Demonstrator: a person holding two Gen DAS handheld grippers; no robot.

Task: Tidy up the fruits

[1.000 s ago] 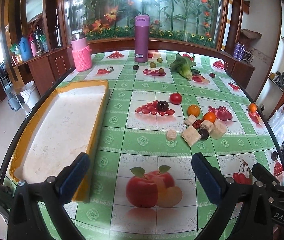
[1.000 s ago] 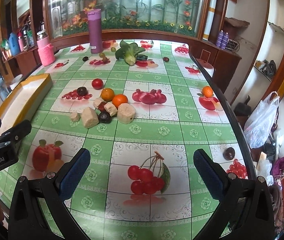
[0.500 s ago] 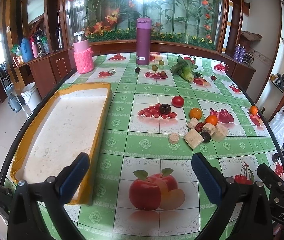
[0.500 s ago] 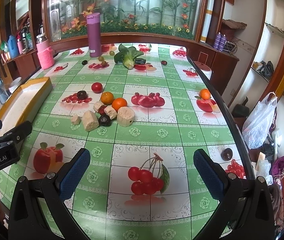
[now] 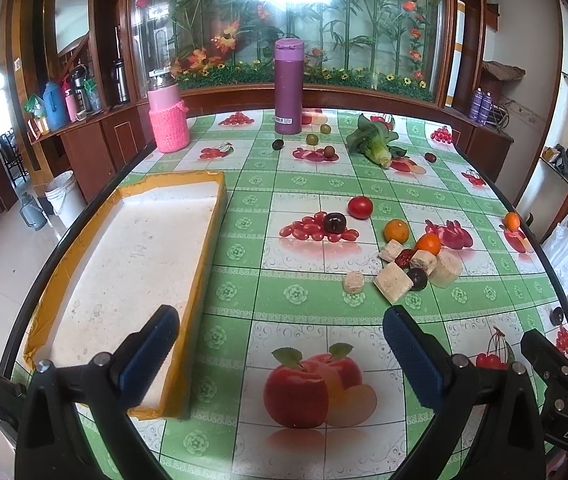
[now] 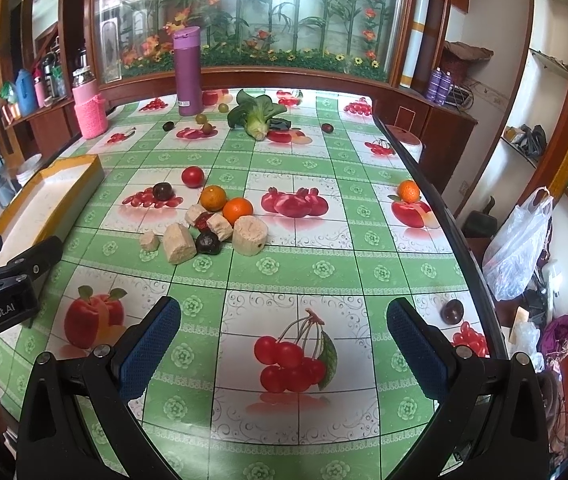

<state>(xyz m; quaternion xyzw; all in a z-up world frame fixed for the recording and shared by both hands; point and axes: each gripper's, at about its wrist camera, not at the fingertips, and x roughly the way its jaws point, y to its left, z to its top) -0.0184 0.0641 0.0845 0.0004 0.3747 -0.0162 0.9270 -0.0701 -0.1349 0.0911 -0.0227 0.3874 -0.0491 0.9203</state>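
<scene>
Both tools, the left gripper [image 5: 280,352] and the right gripper [image 6: 284,340], are wide open and hold nothing. Round fruits like the orange [image 6: 237,209] sit mid-table near the tray [image 5: 204,248]. They look smooth and may roll, so pinch across the middle

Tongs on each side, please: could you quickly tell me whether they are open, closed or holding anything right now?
Left tongs: open, holding nothing, above the tablecloth.
Right tongs: open, holding nothing, above the tablecloth.
</scene>
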